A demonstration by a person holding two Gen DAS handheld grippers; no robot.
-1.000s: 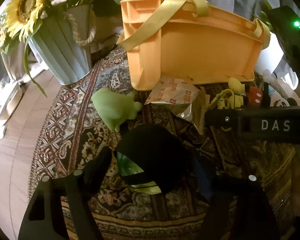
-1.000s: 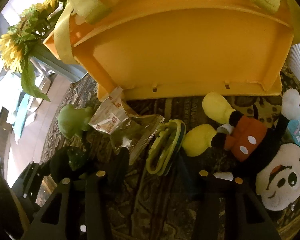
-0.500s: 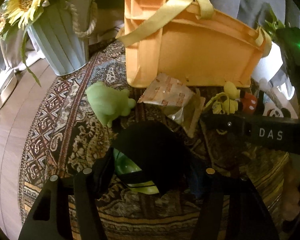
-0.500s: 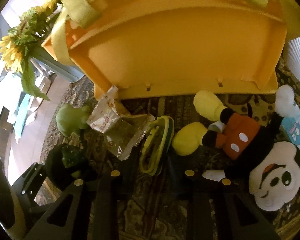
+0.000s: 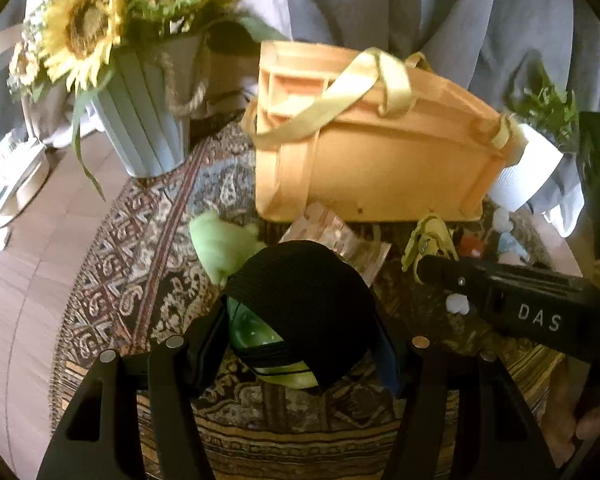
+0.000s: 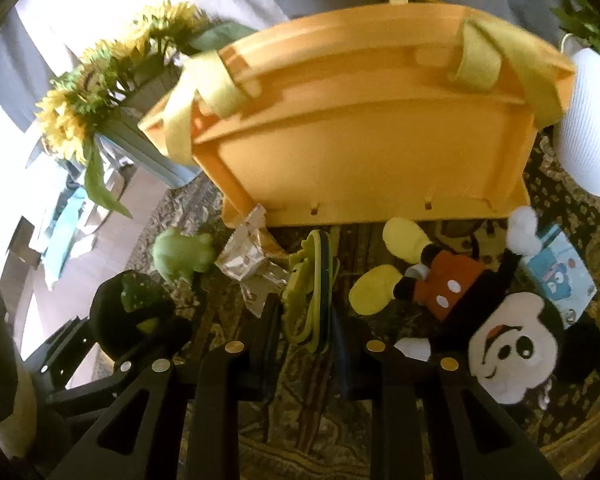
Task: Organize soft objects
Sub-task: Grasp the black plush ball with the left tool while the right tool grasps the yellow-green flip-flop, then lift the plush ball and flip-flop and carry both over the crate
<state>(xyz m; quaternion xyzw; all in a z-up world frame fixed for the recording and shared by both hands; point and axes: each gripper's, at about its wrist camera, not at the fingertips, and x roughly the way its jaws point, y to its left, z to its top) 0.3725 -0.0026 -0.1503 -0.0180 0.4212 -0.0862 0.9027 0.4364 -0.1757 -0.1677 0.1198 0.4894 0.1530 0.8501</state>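
Note:
My left gripper (image 5: pixel 300 344) is shut on a black and green soft toy (image 5: pixel 300 300) and holds it above the rug. It also shows in the right wrist view (image 6: pixel 132 312). My right gripper (image 6: pixel 306 328) is closed on a yellow-green flat soft item (image 6: pixel 310 292), lifted slightly. An orange basket (image 5: pixel 376 160) with yellow straps stands behind; it fills the right wrist view (image 6: pixel 360 136). A green frog plush (image 5: pixel 220 240), a foil snack pack (image 5: pixel 332 236) and a Mickey plush (image 6: pixel 472 304) lie on the rug.
A sunflower pot (image 5: pixel 144 120) stands at the back left on the patterned rug (image 5: pixel 132 248). A white plant pot (image 5: pixel 528 168) stands right of the basket. A blue card (image 6: pixel 556 276) lies by Mickey. Grey curtain hangs behind.
Both grippers have risen and pulled back with their items. The black toy is lifted closer to the left camera. The right gripper's jaws have closed on the yellow-green item.

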